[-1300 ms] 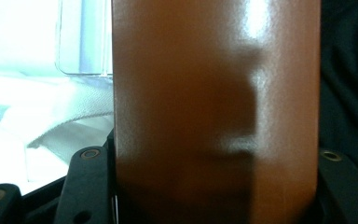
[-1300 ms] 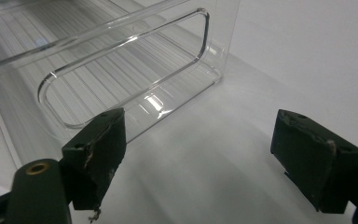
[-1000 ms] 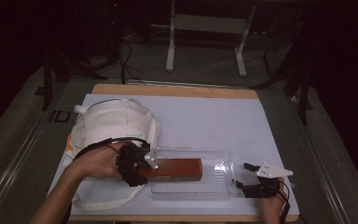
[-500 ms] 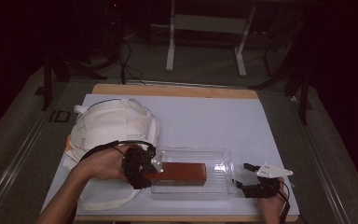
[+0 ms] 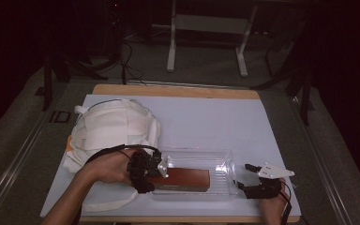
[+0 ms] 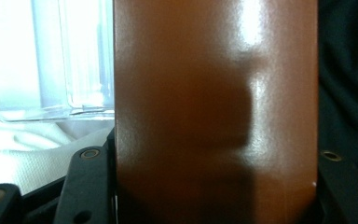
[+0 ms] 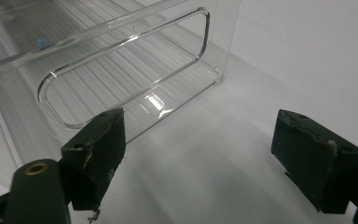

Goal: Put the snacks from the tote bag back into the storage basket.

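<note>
The left tool (image 5: 146, 176) is pinching the glossy, rigid brown rectangular box (image 5: 183, 179) by its end inside the clear plastic bin (image 5: 225, 164), likely slippery, while the right tool (image 5: 246, 180) is resting spread beside it.

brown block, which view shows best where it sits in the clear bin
The high view: the brown block lies lengthwise inside the clear bin, its left end clamped by the left tool. The left gripper view gives just a glossy close-up between the jaws.
</note>
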`<state>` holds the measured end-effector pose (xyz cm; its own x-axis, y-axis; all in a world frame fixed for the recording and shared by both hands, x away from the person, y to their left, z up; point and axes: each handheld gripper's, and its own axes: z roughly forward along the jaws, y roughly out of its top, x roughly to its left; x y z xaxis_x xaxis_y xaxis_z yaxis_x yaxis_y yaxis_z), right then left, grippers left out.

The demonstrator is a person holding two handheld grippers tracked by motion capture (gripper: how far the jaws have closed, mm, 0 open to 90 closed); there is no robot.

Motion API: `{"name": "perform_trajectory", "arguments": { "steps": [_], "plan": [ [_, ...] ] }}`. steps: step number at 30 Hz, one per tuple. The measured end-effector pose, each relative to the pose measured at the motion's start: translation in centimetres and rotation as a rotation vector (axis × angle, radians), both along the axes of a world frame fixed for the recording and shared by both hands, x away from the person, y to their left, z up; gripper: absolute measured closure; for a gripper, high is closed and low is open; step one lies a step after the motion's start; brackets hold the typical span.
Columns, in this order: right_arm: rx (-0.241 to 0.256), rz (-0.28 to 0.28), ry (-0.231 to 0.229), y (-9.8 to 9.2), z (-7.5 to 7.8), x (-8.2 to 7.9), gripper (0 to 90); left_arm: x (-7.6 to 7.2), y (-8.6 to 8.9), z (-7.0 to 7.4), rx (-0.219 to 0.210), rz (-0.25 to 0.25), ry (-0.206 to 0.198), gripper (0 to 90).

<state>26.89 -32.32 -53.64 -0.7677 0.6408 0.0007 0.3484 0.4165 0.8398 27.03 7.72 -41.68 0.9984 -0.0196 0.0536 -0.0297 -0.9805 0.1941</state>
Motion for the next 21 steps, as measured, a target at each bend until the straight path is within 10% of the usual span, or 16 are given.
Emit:
{"name": "perform_trajectory", "arguments": {
  "steps": [21],
  "plan": [
    [0.001,0.002,0.002,0.0,0.0,0.0,17.4,-0.1,-1.8,-0.3,0.014,-0.027,-0.018,42.9]
  ]
}}
